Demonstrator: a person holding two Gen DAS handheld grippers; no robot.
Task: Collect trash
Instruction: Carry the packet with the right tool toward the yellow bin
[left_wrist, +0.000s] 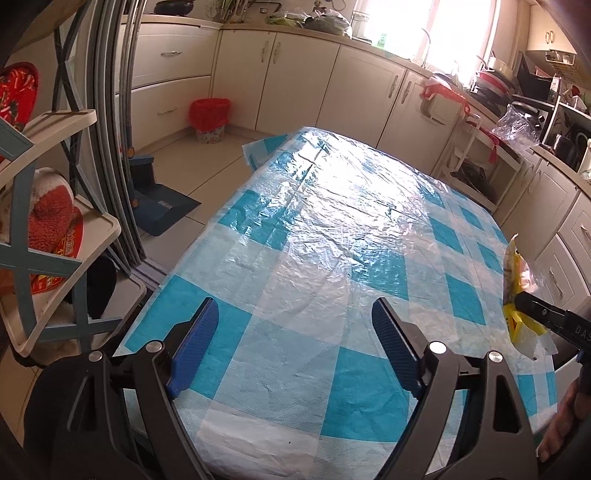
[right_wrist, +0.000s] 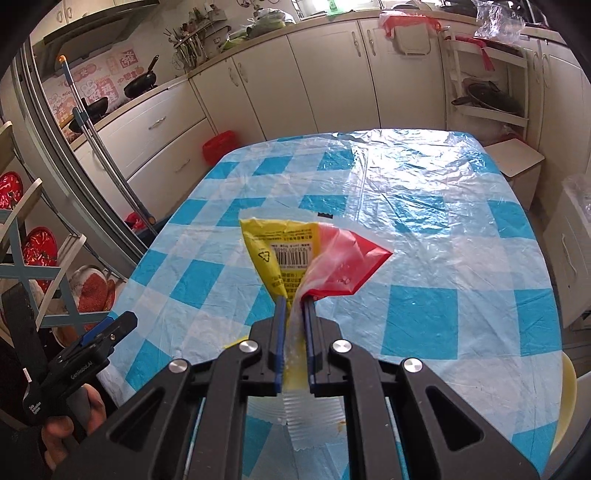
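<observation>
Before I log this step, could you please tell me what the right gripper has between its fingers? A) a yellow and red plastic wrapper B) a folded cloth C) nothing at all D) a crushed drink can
A: in the right wrist view the right gripper is shut on the yellow and red wrapper, which fans out past its fingertips above the checked tablecloth.
</observation>
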